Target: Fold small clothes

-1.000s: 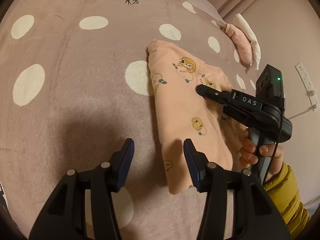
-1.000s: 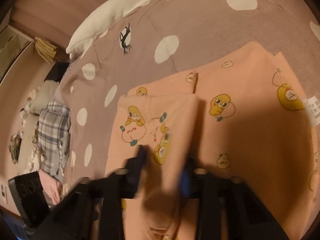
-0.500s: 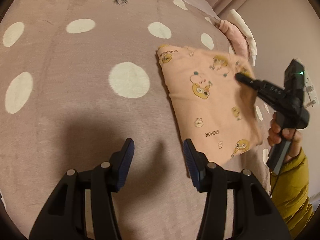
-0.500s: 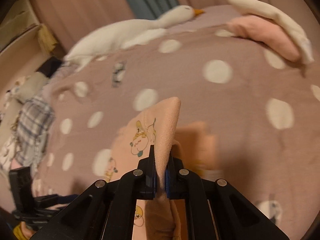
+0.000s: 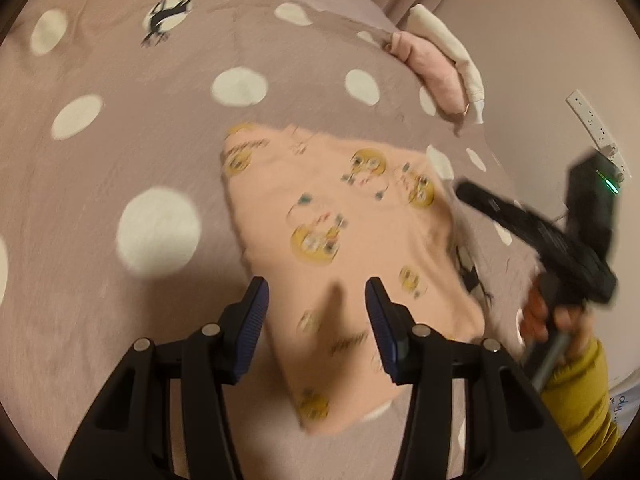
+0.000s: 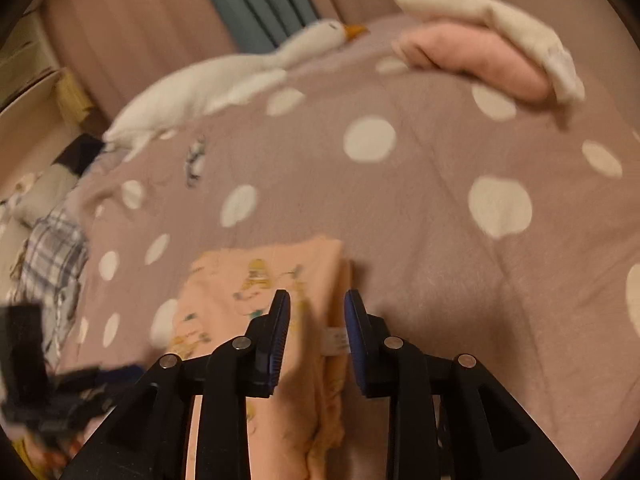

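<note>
A small peach garment with yellow cartoon prints (image 5: 340, 240) lies folded on the dotted mauve bedspread (image 5: 140, 140). It also shows in the right wrist view (image 6: 248, 304). My left gripper (image 5: 316, 304) is open and empty, hovering over the garment's near end. My right gripper (image 6: 316, 320) is open and empty just above the garment's right edge, where a white label shows. In the left wrist view the right gripper (image 5: 464, 192) sits at the garment's right side, held by a hand in a mustard sleeve.
A folded pink and white stack (image 5: 440, 64) lies at the bed's far right edge; it also shows in the right wrist view (image 6: 488, 52). A white goose plush (image 6: 224, 80) lies at the head. Plaid cloth (image 6: 48, 248) is at the left. A wall socket strip (image 5: 592, 120) is at the right.
The right gripper held a fold of the garment, carried it over and has now let go and opened. The garment lies flat, folded. The left gripper moved over its near end.
</note>
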Demonstrator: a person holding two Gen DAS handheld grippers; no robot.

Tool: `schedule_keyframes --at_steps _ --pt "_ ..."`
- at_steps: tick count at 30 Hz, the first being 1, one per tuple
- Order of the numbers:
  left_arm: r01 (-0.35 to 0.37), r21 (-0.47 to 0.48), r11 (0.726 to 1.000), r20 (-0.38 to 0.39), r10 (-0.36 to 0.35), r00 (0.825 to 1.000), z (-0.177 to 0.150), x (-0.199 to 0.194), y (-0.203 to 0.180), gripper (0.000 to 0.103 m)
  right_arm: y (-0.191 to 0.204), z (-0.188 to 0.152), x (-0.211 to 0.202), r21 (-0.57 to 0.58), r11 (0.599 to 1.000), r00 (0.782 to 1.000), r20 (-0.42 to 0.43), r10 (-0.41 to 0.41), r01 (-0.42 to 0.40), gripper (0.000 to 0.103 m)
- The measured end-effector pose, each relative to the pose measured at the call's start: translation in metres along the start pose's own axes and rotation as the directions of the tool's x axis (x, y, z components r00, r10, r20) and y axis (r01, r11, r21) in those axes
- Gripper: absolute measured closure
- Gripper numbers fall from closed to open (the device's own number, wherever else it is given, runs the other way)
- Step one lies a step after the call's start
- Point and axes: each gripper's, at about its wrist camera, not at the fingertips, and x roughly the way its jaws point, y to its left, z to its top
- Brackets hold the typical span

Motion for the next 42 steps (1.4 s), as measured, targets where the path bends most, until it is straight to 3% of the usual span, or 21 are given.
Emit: schedule_keyframes --at_steps 5,11,13,17,25,29,33,36,38,40,42 --pt "-0.002 0.001 1.000 0.033 0.002 0.999 0.021 0.022 -0.005 0.074 0.036 -0.034 -0.011 -0.159 0.982 0.993 -0.061 0.097 -0.106 0.078" --pt "-0.061 -0.013 0.998 -0.017 0.061 0.998 0.030 0.062 0.004 0.078 0.025 -0.071 0.024 -0.183 0.983 0.981 -0.195 -0.010 -0.026 0.081" --pt "-0.070 0.004 0.998 -0.023 0.070 0.997 0.030 0.066 0.004 0.079 0.022 -0.075 0.029 -0.179 0.983 0.977 -0.212 -0.007 -0.032 0.085" --pt "-0.063 0.015 0.998 -0.016 0.063 0.998 0.031 0.054 0.004 0.079 0.026 -0.064 0.021 -0.173 0.982 0.977 -0.212 0.039 -0.076 0.085" --pt "-0.021 0.106 0.994 0.007 0.020 1.000 -0.008 0.021 -0.014 0.079 0.014 -0.004 0.034 -0.073 0.996 0.997 -0.060 0.045 -0.049 0.085" --pt "-0.026 0.127 0.992 -0.021 0.029 0.999 -0.021 0.026 -0.015 0.079 -0.008 0.011 0.073 0.025 0.999 0.993 -0.112 -0.021 0.023 0.085" --pt "-0.019 0.126 0.992 -0.042 0.025 0.999 -0.021 0.034 -0.016 0.079 -0.022 0.004 0.081 0.098 0.995 0.990 -0.139 -0.003 0.017 0.085" --pt "0.011 0.079 0.997 -0.038 -0.008 0.999 -0.018 0.024 -0.011 0.073 -0.026 0.003 0.065 0.144 0.989 0.993 -0.109 0.037 -0.021 0.085" --pt "0.056 0.009 0.998 -0.019 -0.056 0.998 -0.016 0.015 -0.001 0.056 -0.031 0.001 0.046 0.161 0.985 0.995 -0.070 0.068 -0.056 0.078" --pt "0.070 -0.031 0.997 -0.002 -0.070 0.998 -0.016 0.007 0.005 0.049 -0.041 -0.004 0.034 0.186 0.979 0.993 -0.067 0.102 -0.088 0.063" --pt "0.058 -0.050 0.997 0.006 -0.058 0.998 -0.017 0.002 0.011 0.048 -0.052 -0.009 0.029 0.223 0.969 0.988 -0.081 0.132 -0.111 0.062"
